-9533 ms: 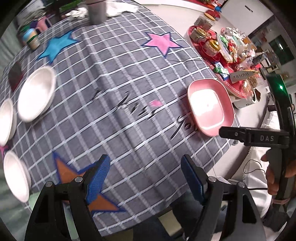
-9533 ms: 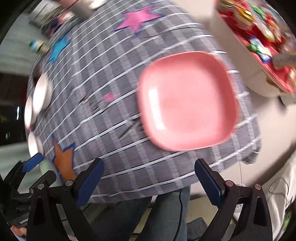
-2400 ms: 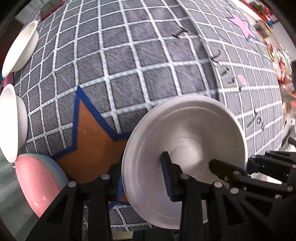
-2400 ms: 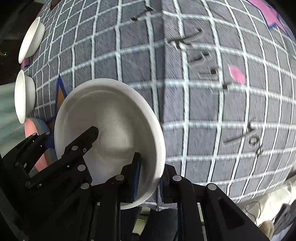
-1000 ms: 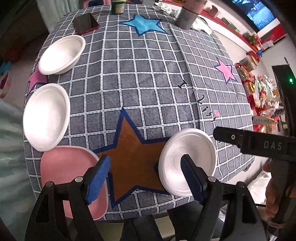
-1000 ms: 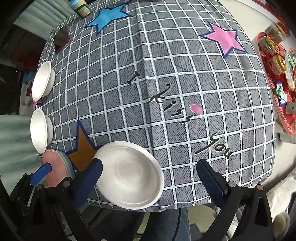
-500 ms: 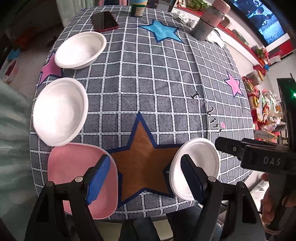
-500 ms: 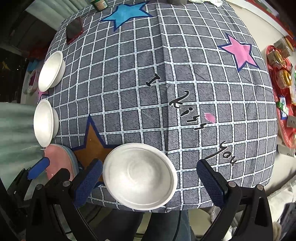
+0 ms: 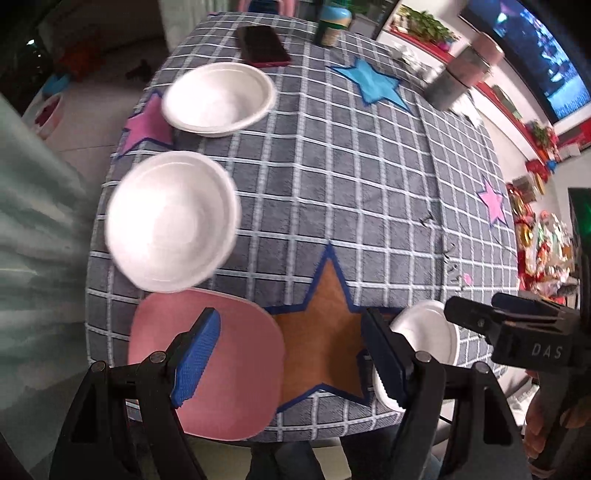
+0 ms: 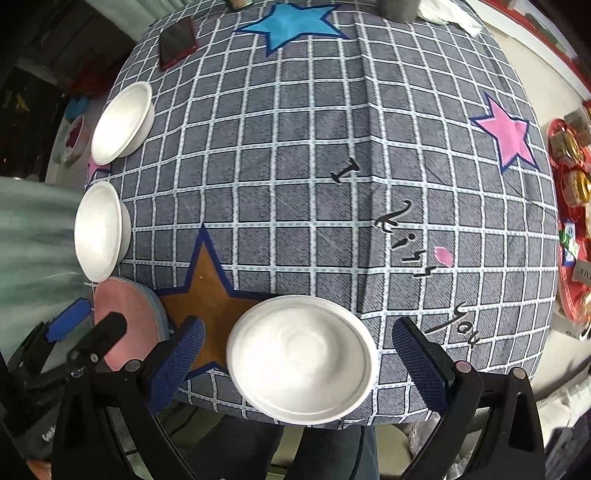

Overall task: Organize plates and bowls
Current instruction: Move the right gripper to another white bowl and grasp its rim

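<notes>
A white bowl (image 10: 301, 356) sits at the near table edge beside the brown star; it also shows in the left wrist view (image 9: 424, 339). Two more white bowls (image 9: 171, 219) (image 9: 219, 98) stand along the left side, also seen in the right wrist view (image 10: 101, 230) (image 10: 122, 122). A pink plate (image 9: 207, 369) lies at the near left corner on a blue one (image 10: 157, 312). My left gripper (image 9: 288, 363) is open and empty above the plate and star. My right gripper (image 10: 303, 363) is open and empty, its fingers either side of the near bowl.
A red phone (image 9: 262, 46), a green-lidded jar (image 9: 332, 26) and a grey cup (image 9: 461, 70) stand at the far end of the checked cloth (image 9: 332, 184). A red tray of snacks (image 10: 572, 206) sits on the right.
Both grippers let go of the white bowl, which now rests at the near edge. They pulled back and up; the left view has swung toward the left-side bowls and pink plate.
</notes>
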Demonstrator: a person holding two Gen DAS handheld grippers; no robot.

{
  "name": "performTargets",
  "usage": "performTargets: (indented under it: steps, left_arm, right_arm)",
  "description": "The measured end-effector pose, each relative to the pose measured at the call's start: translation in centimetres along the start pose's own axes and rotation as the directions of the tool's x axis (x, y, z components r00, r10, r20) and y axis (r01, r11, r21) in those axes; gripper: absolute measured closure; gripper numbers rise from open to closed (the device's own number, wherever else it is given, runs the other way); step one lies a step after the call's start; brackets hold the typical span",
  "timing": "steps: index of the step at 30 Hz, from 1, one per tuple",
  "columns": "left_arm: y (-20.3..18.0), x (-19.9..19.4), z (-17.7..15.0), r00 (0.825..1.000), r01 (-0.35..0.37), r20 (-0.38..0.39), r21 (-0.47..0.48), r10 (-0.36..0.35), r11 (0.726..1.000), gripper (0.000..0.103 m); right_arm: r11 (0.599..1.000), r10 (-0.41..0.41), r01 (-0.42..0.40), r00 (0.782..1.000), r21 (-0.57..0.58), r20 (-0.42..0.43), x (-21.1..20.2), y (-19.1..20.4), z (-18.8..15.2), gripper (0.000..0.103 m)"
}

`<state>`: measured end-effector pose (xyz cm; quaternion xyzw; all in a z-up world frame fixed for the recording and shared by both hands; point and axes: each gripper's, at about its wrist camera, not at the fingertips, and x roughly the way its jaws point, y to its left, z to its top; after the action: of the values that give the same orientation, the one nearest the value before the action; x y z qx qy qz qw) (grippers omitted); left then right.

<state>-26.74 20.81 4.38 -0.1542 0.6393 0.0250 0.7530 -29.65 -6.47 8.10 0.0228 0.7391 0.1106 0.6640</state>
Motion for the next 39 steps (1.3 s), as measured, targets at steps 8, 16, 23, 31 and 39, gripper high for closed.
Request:
performTargets:
  steps: [8,16,23,31,39]
  left_arm:
    - [6.3,0.2,0.5,0.997,-0.077,0.002,-0.140,0.078,0.987,0.022]
    - [12.1,0.8,1.5,0.984,-0.176,-0.018,-0.251,0.177,0.952,0.022]
    - [14.7,2.7,4.3,0.972,-0.232,-0.044,-0.267,0.229,0.935,0.022]
    - [16.2,6.0,7.1,0.964,-0.264,-0.095,-0.239,0.248,0.935,0.022]
    - [16.8,8.4,8.0,0.957,-0.282,-0.128,-0.222,0.259,0.934,0.022]
  right_arm:
    - [0.997,0.017,-0.018,1.000,-0.078,-0.007,0.4,3.7,1.2,0.001]
    - [0.984,0.022,-0.031,0.999,-0.175,-0.049,2.5,8.8,2.5,0.001]
    - [0.971,0.022,-0.035,0.998,-0.237,-0.056,4.5,14.6,5.2,0.001]
    - [0.958,0.003,-0.025,0.997,-0.287,-0.078,7.8,20.4,8.1,0.001]
    - [0.962,-0.022,-0.009,0.994,-0.272,-0.109,11.0,22.1,9.6,0.001]
